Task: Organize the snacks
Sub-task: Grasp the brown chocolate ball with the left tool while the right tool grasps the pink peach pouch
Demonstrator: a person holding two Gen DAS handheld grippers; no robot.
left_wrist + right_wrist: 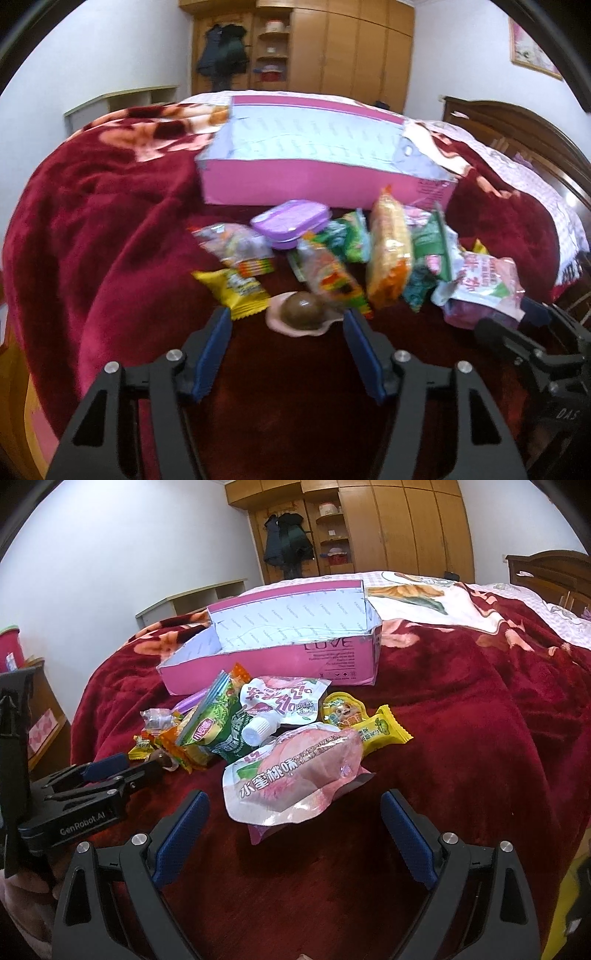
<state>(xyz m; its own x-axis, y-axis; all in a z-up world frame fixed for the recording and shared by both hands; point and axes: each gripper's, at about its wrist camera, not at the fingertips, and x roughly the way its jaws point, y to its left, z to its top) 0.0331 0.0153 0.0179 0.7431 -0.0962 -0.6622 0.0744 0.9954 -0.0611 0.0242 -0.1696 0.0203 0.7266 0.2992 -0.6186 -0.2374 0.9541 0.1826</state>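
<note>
Your snacks lie on a bed under a dark red floral blanket (461,738), one wooden wardrobe (388,528) behind it. One pink box (280,664) sits open-topped just behind the pile; your right view reads "LOVE" on its side, which the left view only blurs. The snack heap (351,254) touches the box's front edge or nearly so; I cannot tell which. Nearest your right claw (295,834) is a peach pouch (295,775) printed "水蜜桃味", readable only from the right. Behind it lies a white spouted pouch (280,705), a green pack (218,731), and a yellow wrapper (384,729). Only your left view shows the purple lidded tub (291,221) and tall orange bag (391,251). One brown round sweet (301,310) in pale wrapping sits just ahead of your left claw (284,325), between its tips. Both claws are spread, holding nothing. The left claw's body reads "GenRobot.AI" in the right view.
</note>
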